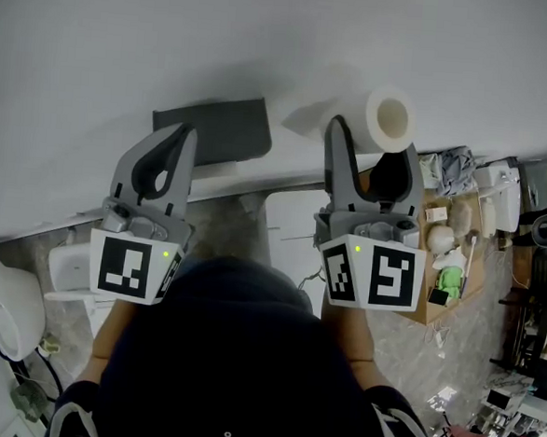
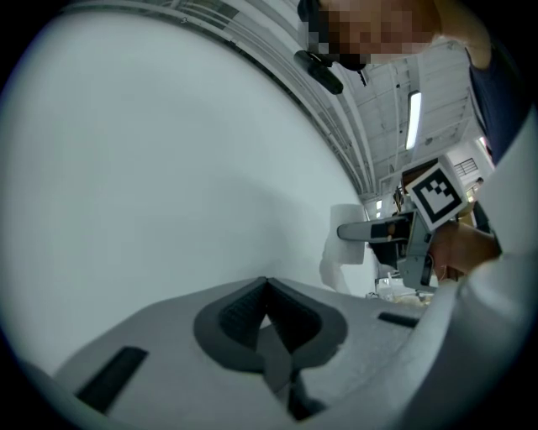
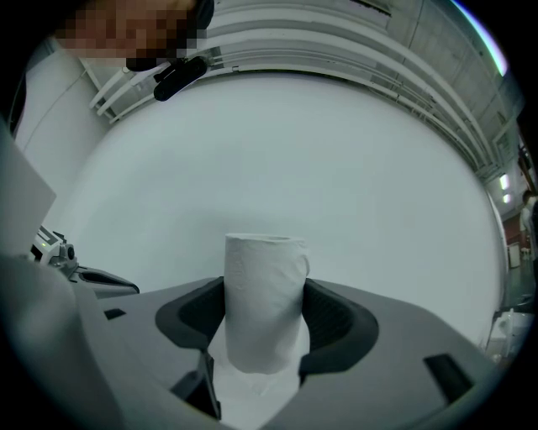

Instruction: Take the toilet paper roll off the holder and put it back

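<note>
White wall (image 1: 127, 44) behind; toilet paper roll (image 1: 390, 120), judged light, soft and crushable, is held mid-body by the right gripper (image 3: 263, 290); left gripper (image 2: 267, 284) is seen closed, empty; gentle squeeze advised.

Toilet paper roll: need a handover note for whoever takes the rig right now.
Right gripper: shut on the toilet paper roll, pads on both its sides, roll held near the white wall.
Left gripper: shut, empty, pointing at the wall by the dark grey holder.
Done: the roll is off the holder and sits to the holder's right in the head view.
Left: carry the roll across to the holder, seat it, then release.
</note>
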The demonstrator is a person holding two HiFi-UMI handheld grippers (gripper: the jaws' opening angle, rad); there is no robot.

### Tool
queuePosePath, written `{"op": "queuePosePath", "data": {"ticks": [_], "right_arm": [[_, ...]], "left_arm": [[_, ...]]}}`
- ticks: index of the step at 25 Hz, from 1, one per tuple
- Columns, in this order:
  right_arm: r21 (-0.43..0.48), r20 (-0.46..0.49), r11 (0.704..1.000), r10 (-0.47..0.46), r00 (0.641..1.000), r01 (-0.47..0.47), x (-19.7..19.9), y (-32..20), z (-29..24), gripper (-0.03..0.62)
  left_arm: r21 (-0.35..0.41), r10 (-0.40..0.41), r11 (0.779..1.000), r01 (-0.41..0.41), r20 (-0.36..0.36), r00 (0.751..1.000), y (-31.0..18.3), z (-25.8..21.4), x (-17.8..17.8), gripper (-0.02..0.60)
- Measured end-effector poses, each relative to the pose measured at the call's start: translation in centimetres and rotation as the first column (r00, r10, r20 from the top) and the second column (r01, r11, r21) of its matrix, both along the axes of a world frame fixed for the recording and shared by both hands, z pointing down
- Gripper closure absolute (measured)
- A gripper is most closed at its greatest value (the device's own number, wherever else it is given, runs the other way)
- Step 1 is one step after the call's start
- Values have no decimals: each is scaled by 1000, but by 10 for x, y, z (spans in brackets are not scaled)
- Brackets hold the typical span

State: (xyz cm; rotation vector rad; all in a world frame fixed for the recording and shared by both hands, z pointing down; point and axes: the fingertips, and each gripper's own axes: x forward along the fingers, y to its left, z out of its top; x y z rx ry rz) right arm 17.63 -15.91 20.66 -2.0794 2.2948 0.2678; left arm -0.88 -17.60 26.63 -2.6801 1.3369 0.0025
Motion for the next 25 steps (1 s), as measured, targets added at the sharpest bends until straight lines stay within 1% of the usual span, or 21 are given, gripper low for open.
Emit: {"op": "queuePosePath", "data": {"ticks": [11, 17, 25], "right_arm": [[-6, 5, 1000, 16, 1000, -16, 53, 5, 11, 301], [-10, 7, 1000, 13, 1000, -13, 72, 8, 15, 301], [-23, -3, 999, 47, 999, -47, 100, 13, 22, 301]], "left_arm": [[6, -36, 999, 36, -3, 999, 7, 4, 33, 580], [9, -59, 998, 59, -3, 998, 12, 4, 45, 581], [12, -70, 997, 70, 1, 998, 16, 4, 55, 580]]}}
